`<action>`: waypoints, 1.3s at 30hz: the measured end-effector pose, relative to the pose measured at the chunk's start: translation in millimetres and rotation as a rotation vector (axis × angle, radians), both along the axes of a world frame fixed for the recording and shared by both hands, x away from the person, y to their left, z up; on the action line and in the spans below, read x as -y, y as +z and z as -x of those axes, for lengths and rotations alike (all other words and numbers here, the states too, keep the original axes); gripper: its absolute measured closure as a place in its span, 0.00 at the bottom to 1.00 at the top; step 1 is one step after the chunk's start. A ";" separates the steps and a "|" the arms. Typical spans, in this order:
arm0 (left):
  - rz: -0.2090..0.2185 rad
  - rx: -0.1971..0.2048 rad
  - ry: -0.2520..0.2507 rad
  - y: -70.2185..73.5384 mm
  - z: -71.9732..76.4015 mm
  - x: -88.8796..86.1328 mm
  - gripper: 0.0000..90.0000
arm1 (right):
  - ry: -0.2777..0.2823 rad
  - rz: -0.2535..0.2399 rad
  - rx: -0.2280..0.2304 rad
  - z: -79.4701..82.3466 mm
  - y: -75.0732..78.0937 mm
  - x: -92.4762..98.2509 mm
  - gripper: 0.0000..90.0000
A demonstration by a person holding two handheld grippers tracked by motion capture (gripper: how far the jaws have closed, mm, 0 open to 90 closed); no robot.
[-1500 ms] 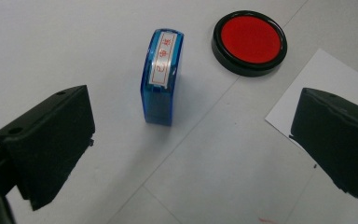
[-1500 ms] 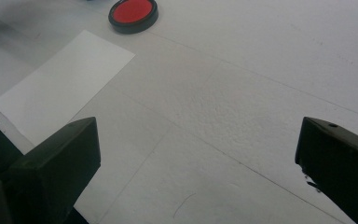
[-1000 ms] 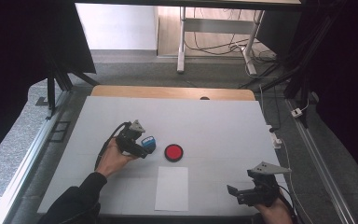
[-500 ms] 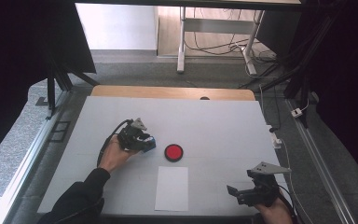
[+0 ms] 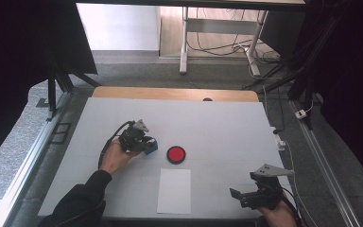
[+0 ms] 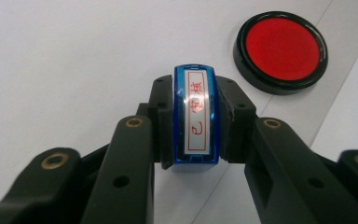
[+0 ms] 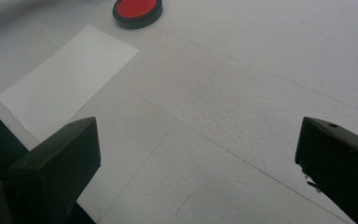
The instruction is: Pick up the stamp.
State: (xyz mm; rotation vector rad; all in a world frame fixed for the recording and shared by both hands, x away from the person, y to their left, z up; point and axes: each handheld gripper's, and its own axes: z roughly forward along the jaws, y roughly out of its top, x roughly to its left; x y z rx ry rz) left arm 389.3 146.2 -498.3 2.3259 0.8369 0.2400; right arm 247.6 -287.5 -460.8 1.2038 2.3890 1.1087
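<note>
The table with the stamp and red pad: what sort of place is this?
Probably a lab recording bench: a table walled by dark curtains, loose cables on the floor behind, and a hand-held claw gripping a blue stamp.

Grey floor [image 5: 137, 75], dark curtains [image 5: 23, 56], cables [image 5: 217, 45]

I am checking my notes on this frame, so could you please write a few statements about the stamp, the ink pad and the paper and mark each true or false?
1. The left gripper is shut on the blue stamp. True; its fingers have just been closing onto it.
2. The red ink pad stands on the white paper. False; it stands on the table, beyond the paper.
3. The right gripper holds the paper. False; its fingers are open with nothing between them.
4. The stamp's label bears red characters. True.
</note>
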 end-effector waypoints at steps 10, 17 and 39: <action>0.036 0.019 0.015 10.7 6.3 -2.9 0.78 | 0.001 -0.002 0.000 -0.3 0.0 -0.2 0.00; 0.064 0.046 -0.026 21.0 18.4 -5.0 0.78 | 0.001 -0.001 0.001 -0.4 0.0 -0.4 0.00; 0.158 0.008 -0.042 40.5 45.8 -10.1 0.78 | 0.004 0.004 0.001 -0.7 0.3 -1.0 0.00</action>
